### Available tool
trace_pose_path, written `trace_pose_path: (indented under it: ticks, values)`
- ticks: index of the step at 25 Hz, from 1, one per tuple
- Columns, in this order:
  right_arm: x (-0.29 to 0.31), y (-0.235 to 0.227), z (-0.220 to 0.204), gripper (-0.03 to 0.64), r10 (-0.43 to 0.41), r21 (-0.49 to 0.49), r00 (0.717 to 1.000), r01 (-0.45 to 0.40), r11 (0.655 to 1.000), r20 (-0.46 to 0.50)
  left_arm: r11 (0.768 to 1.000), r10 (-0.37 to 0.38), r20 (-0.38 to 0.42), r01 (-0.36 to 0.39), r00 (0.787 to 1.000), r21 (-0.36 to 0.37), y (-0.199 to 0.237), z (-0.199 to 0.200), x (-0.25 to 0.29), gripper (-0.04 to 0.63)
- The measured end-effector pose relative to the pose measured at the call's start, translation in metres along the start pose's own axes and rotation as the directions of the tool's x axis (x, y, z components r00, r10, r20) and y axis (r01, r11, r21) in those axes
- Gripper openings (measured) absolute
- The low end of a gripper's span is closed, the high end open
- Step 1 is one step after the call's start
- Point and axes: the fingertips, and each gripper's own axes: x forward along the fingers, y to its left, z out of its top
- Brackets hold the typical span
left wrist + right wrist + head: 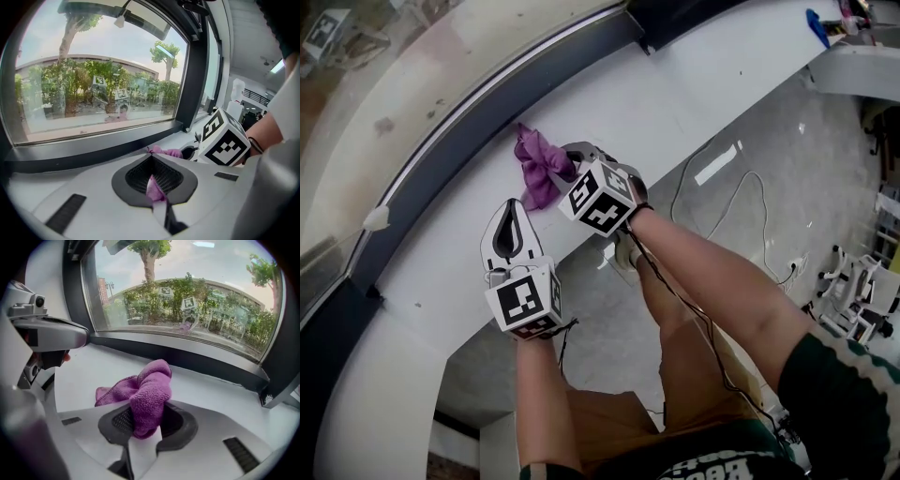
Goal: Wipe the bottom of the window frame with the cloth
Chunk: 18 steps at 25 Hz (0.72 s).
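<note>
The right hand-held gripper (578, 156) is clamping the bunched purple cloth (539, 173) on the white sill (628, 103), just beside the dark bottom window frame (464, 129) — the left hand-held gripper (514, 206) is hovering nearby, jaws together. Only a fold is being pinched, so dragging risks tugging it loose — or wiping sill, not frame.

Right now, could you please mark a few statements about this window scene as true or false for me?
1. The right gripper is shut on the purple cloth. True.
2. The cloth lies on the floor. False: it is held at the white sill, close to the window frame.
3. The left gripper is beside the right gripper, over the sill. True.
4. The bottom of the window frame is white. False: it is dark.
</note>
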Motion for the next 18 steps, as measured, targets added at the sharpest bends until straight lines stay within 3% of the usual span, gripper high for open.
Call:
trace_pose_path:
  ticks: [4, 18]
  values:
    - [-0.006, -0.006, -0.009, 0.101, -0.014, 0.000, 1.000, 0.014, 1.000, 0.006, 1.000, -0.028, 0.000, 0.028, 1.000, 0.006, -0.014, -0.004, 0.005, 0.006]
    - [-0.038, -0.090, -0.051, 0.101, -0.080, 0.058, 0.997, 0.080, 0.995, 0.006, 0.992, -0.101, -0.031, 0.103, 0.994, 0.076, -0.083, 0.016, 0.065, 0.006]
